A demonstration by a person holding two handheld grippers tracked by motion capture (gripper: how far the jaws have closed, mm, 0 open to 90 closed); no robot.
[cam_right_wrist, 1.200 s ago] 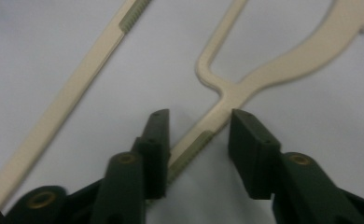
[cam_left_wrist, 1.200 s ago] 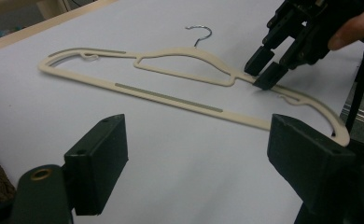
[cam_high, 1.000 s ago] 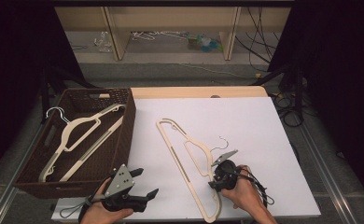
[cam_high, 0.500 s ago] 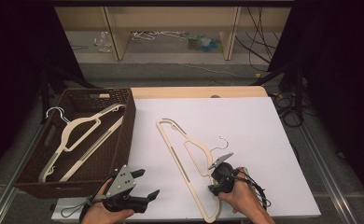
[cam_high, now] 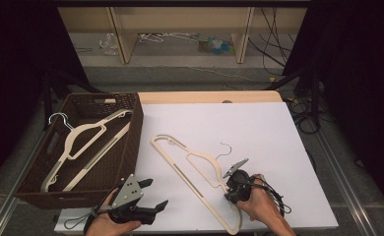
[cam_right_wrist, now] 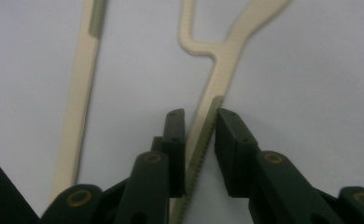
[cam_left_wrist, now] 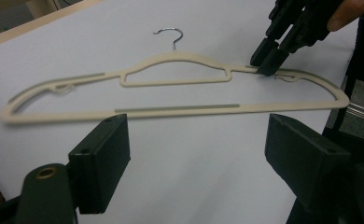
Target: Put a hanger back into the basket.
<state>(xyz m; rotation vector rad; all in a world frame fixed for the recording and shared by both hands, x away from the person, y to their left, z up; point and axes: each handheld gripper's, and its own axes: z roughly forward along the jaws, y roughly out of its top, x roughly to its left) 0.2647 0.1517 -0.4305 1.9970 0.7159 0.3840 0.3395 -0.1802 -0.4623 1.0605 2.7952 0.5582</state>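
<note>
A cream hanger (cam_high: 177,169) with a metal hook lies flat on the white table (cam_high: 239,128), running diagonally from the centre toward the near edge. My right gripper (cam_high: 229,194) is down on its near shoulder arm. In the right gripper view the jaws (cam_right_wrist: 200,114) are closed onto the ribbed arm of the hanger (cam_right_wrist: 222,70) with hardly any gap. The left gripper view shows that gripper (cam_left_wrist: 268,63) pinching the hanger (cam_left_wrist: 171,109) near its right end. My left gripper (cam_high: 155,192) hovers at the table's near-left edge, open (cam_left_wrist: 196,135) and holding nothing, pointed at the hanger.
A dark wicker basket (cam_high: 136,128) stands at the left of the table with another cream hanger (cam_high: 89,140) lying inside. Cables (cam_high: 278,204) trail from the right gripper. Shelving and loose cables lie on the floor beyond the table.
My right gripper has shifted slightly down and left along the hanger arm and settled onto it. The left gripper has barely moved and stays open.
</note>
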